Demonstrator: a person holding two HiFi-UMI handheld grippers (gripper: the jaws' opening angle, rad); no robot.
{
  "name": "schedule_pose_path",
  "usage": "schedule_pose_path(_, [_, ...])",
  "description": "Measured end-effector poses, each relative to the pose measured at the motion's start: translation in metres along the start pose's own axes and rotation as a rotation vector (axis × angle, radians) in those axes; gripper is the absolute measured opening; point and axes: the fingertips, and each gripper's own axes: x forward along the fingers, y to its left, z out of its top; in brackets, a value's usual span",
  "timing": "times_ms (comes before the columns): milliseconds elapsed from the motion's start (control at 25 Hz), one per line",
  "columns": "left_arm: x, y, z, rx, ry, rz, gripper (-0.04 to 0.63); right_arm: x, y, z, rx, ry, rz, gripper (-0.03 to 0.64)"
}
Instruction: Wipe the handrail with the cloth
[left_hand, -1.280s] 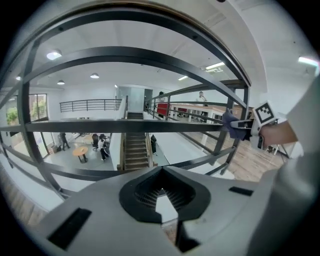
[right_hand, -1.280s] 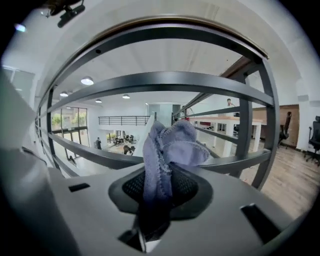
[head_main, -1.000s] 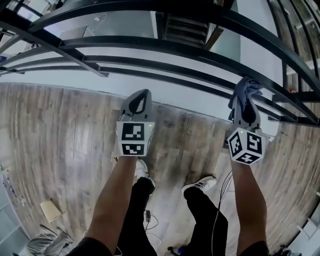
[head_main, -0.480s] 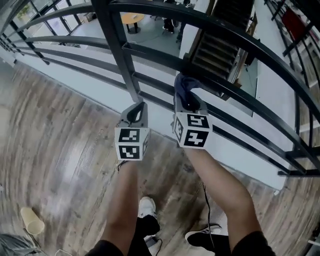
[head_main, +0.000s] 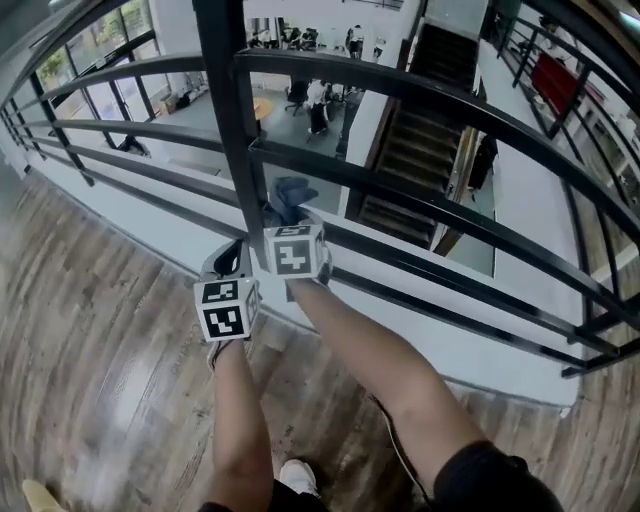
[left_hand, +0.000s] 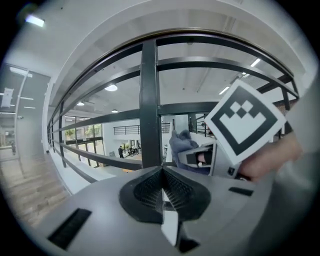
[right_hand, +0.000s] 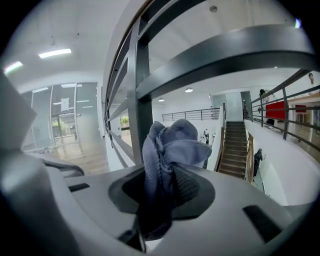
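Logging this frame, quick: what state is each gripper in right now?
Left gripper: shut, nothing between its jaws.
Right gripper: shut on the cloth.

The vertical post (head_main: 232, 120) stands directly ahead of the left gripper (head_main: 234, 252) and just left of the right gripper (head_main: 290, 208), blocking forward travel there. Right of the post, open gaps run between the horizontal rails (head_main: 430, 205). The grippers sit just beside each other, leaving little room between them.
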Motion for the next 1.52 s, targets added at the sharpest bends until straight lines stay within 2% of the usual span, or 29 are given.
schedule_pose_path(120, [-0.004,0.003,0.003,-0.041,-0.02,-0.019,0.0,0.003,0.005,-0.006,-0.029,0.06,0.012,0.094])
schedule_pose_path(280, [-0.003,0.005,0.012,-0.051,-0.061,-0.038,0.0,0.001,0.0,-0.002,-0.069,0.059,-0.01,0.098])
schedule_pose_path(520, [0.006,0.004,0.013,-0.069,-0.099,-0.054,0.0,-0.012,-0.018,-0.013,-0.068,0.058,-0.02,0.097])
schedule_pose_path(720, [0.014,-0.045,0.013,-0.138,-0.115,-0.172,0.0,-0.053,-0.061,-0.032,-0.02,0.01,-0.045,0.097])
schedule_pose_path(880, [0.016,-0.097,0.023,-0.042,-0.113,-0.222,0.0,-0.084,-0.096,-0.043,0.01,-0.009,-0.058,0.097])
schedule_pose_path(1040, [0.013,-0.145,0.038,-0.006,-0.134,-0.275,0.0,-0.114,-0.126,-0.047,0.03,-0.038,-0.062,0.097])
schedule_pose_path(1160, [0.01,-0.184,0.041,0.057,-0.143,-0.314,0.0,-0.138,-0.15,-0.055,0.045,-0.055,-0.076,0.097])
schedule_pose_path(1520, [0.012,-0.264,0.05,0.117,-0.159,-0.392,0.0,-0.207,-0.224,-0.079,0.113,-0.097,-0.149,0.097])
